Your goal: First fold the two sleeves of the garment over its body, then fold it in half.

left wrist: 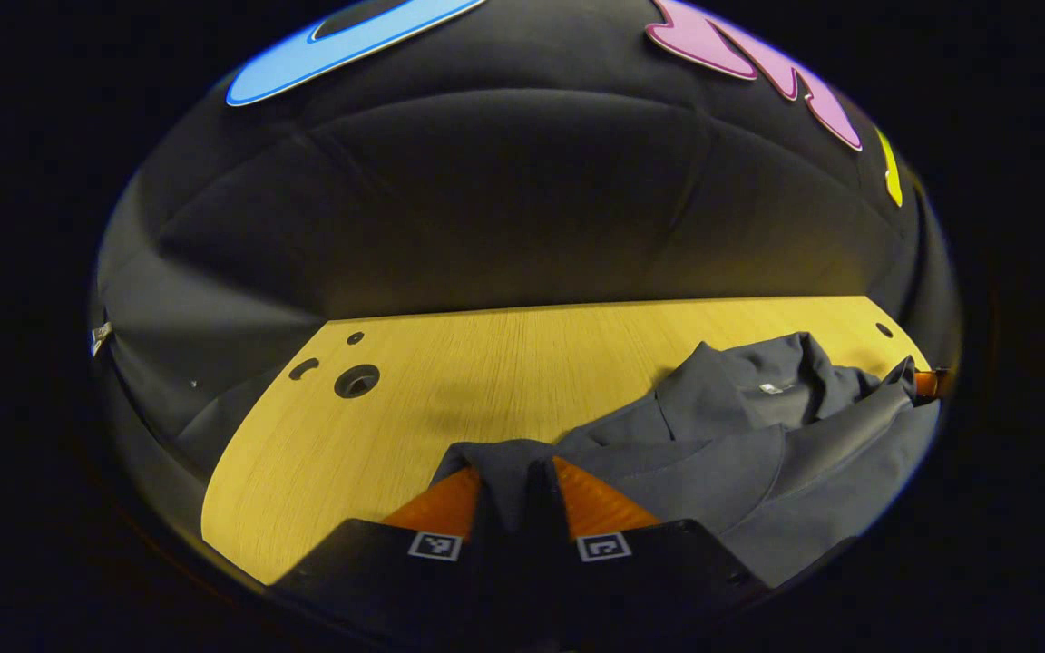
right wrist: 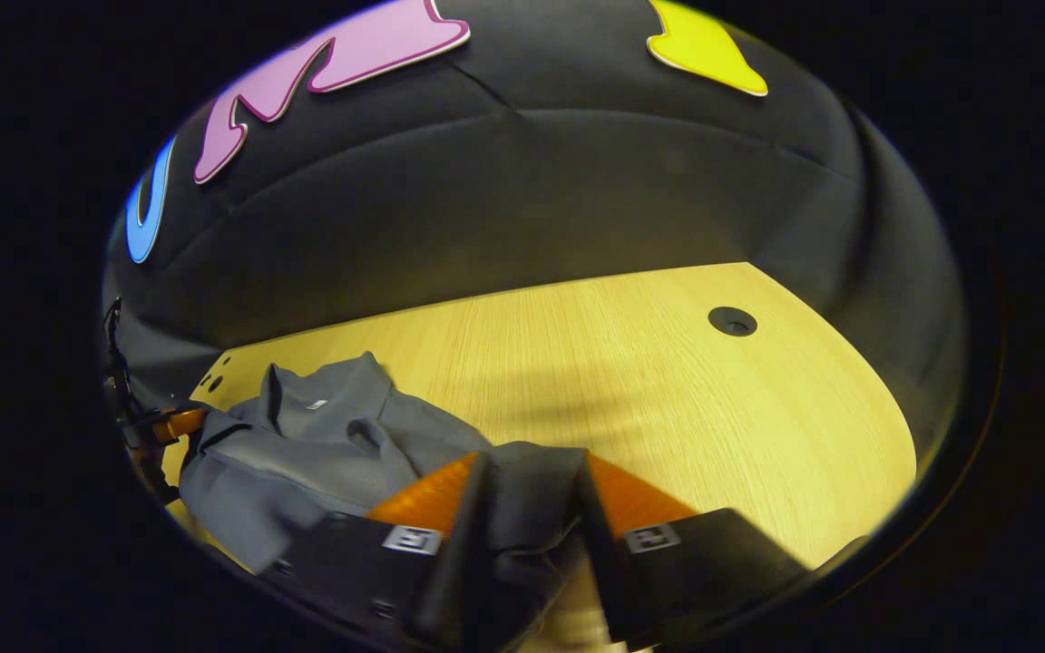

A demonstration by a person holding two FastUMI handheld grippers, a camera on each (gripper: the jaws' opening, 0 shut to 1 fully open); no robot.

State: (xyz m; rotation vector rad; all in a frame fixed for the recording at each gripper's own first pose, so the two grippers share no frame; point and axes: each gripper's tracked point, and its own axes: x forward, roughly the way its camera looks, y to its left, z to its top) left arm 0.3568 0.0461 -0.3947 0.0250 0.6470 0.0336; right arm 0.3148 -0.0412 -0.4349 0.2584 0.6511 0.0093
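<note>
Cloth of the grey shirt [left wrist: 713, 435] sat pinched in my left claw [left wrist: 515, 499] and right claw [right wrist: 527, 508], both nearly closed. I judged I should lift evenly and keep it taut above the bench [right wrist: 668, 381].

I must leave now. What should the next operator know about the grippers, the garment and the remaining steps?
Left gripper: shut on a part of the grey garment.
Right gripper: fabric lies between its fingers, apparently pinched.
The garment lies bunched on the wooden table, its collar toward the booth wall.
Done: hard to tell; the fabric is rumpled and no neat sleeve fold shows.
Left: fold both sleeves flat over the body, then fold it in half.
</note>
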